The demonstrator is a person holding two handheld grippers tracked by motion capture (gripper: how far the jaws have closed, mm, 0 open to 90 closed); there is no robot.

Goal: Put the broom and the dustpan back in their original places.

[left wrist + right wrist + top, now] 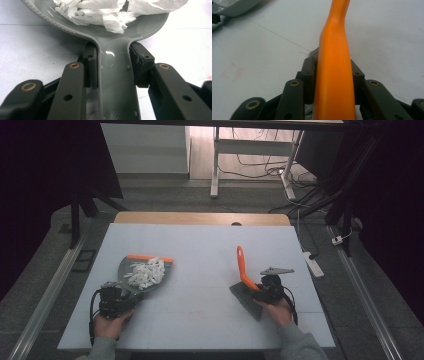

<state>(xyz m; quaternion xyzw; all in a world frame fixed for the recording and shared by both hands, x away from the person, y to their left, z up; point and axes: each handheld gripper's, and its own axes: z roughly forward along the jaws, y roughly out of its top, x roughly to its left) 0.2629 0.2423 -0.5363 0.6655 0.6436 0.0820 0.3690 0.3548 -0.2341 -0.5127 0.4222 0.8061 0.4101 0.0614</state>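
Observation:
A grey dustpan (pixel 125 266) with an orange front lip lies at the left of the white table, heaped with white paper shreds (pixel 146 272). My left gripper (pixel 122 295) is shut on the pan's handle (pixel 115 75), its pads (pixel 141 62) pressing both sides, with the shreds (pixel 112 12) just ahead. At the right, a brush with an orange handle (pixel 242 265) rests its grey bristles (pixel 247 301) on the table, handle slanting up and away. My right gripper (pixel 261 289) is shut on that handle (pixel 334 62), pads against both flanks.
The white table (pixel 210 320) has a wooden strip (pixel 200 218) along its far edge. A corner of the dustpan (pixel 232 6) shows far off in the right gripper view. A power strip (pixel 313 263) and cables lie on the floor at right; desk legs stand beyond.

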